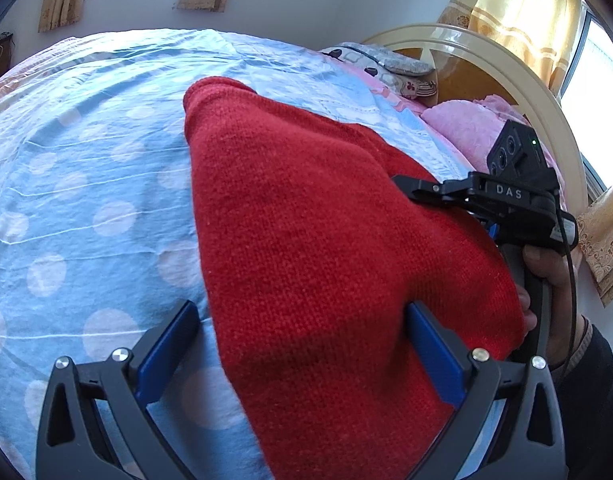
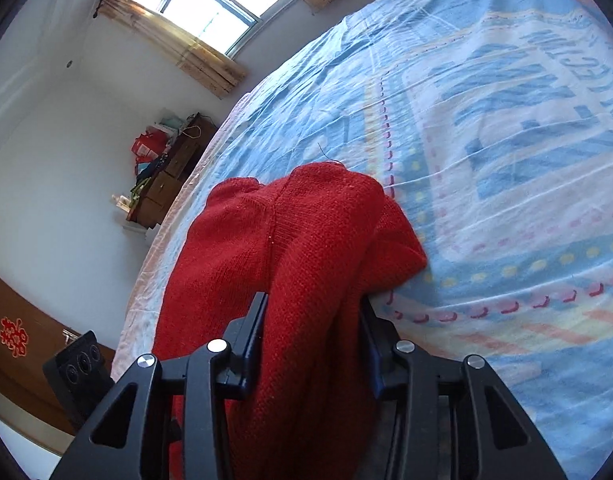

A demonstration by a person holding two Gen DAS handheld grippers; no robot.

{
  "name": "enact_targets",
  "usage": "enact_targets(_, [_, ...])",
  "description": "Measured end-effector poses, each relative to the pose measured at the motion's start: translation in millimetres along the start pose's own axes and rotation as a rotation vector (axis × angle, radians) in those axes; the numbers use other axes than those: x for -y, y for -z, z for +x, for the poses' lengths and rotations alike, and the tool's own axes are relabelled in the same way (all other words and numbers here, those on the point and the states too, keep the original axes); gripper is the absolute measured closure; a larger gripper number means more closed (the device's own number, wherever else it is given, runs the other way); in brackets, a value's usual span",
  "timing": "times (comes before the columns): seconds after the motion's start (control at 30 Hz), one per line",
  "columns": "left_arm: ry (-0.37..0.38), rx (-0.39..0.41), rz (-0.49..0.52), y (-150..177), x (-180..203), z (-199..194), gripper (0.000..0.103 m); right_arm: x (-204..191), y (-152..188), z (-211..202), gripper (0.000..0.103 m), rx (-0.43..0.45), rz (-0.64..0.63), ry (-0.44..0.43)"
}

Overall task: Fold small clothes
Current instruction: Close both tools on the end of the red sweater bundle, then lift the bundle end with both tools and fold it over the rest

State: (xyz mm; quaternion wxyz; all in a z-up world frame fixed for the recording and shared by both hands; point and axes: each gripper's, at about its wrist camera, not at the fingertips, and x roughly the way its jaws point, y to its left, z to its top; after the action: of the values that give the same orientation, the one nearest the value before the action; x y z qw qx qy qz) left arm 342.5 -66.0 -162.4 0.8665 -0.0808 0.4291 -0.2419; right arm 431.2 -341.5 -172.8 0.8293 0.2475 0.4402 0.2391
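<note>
Looking along the left gripper (image 1: 302, 344), its blue pads (image 1: 168, 342) are spread wide apart, and the red knit sweater (image 1: 306, 220) runs up between them, lying against the right-hand pad while the left-hand one sits clear over the blue polka-dot bedsheet (image 1: 86, 184). Off to the right of those tongs the right gripper (image 1: 418, 192) pokes in sideways onto the sweater's far edge, with a hand (image 1: 554, 280) on its handle, pretty much blocking that corner. Past it are pink pillows (image 1: 466, 128) and a rounded headboard (image 1: 506, 72). Over in the right wrist view, the right gripper (image 2: 312, 340) is clamped on a thick bunch of the sweater (image 2: 298, 248), which humps up ahead of the fingers and hides the sheet (image 2: 486, 160) right in front. Left of the tongs there's a cluttered wooden dresser (image 2: 166, 184) by the wall.
</note>
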Motion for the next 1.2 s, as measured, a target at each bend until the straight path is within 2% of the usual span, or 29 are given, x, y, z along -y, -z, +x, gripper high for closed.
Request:
enact_targets(0.3, [-0.007, -0.021, 0.039, -2.3, 7.8, 4.2, 0.002, -12.0, 2.1, 4.7, 0.062, 0.03, -0.073, 0.083])
enact_targets(0.4, [0.007, -0.032, 0.072, -1.9, 16.7, 3.6, 0.016, -13.8, 2.7, 4.3, 0.062, 0.033, -0.075, 0.098])
enact_targets(0.47, [0.008, -0.034, 0.077, -1.6, 19.0, 1.5, 0.023, -21.4, 4.6, 1.6, 0.067, 0.043, -0.097, 0.127])
enact_targets(0.6, [-0.006, -0.019, 0.106, -2.8, 23.1, -10.0, 0.049, -37.5, 9.8, -7.3, 0.074, 0.081, -0.133, 0.16])
enact_targets(0.7, [-0.036, -0.019, 0.129, -5.7, 27.8, -20.1, 0.056, -48.2, 13.6, -16.8, 0.075, 0.119, -0.135, 0.148])
enact_targets(0.93, [-0.062, 0.009, 0.14, 5.2, 25.0, -57.4, 0.059, -83.5, 29.4, -33.2, 0.075, 0.157, -0.154, 0.075])
enact_targets(1.2, [-0.099, 0.036, 0.126, 29.0, 5.2, -103.0, 0.059, -125.3, 55.0, -21.5, 0.075, 0.132, -0.197, -0.007])
